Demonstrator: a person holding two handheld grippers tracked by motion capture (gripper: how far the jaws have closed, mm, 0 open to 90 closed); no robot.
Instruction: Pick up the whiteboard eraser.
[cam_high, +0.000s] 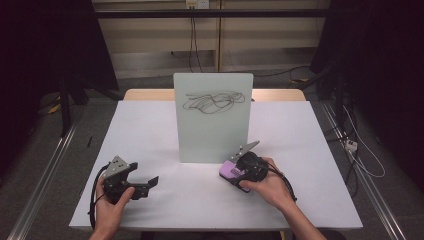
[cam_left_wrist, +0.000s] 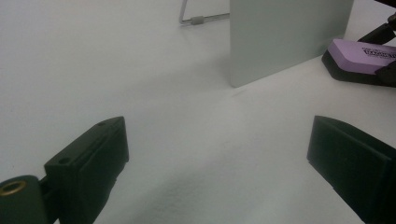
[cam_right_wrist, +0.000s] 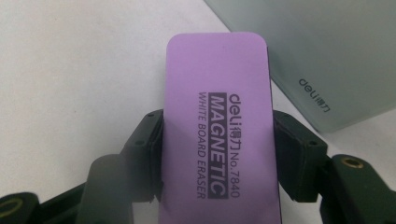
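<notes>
While the left claw (cam_high: 150, 182) idled released, the right claw (cam_right_wrist: 217, 144) clenched the eraser (cam_right_wrist: 218, 121) near the tabletop's (cam_high: 310, 200) front edge; lifting it toward the scribbled board (cam_high: 212, 117) seemed next.

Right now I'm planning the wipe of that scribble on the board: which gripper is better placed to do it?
Right. The right gripper already clamps the eraser beside the board; the left gripper is open, holding nothing, farther from the scribble.

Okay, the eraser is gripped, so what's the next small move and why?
Probably lift the purple eraser off the table and up toward the scribble on the upright whiteboard. The right hand-held gripper has its jaws pressed on both sides of the eraser, and the black marks are unwiped.
</notes>
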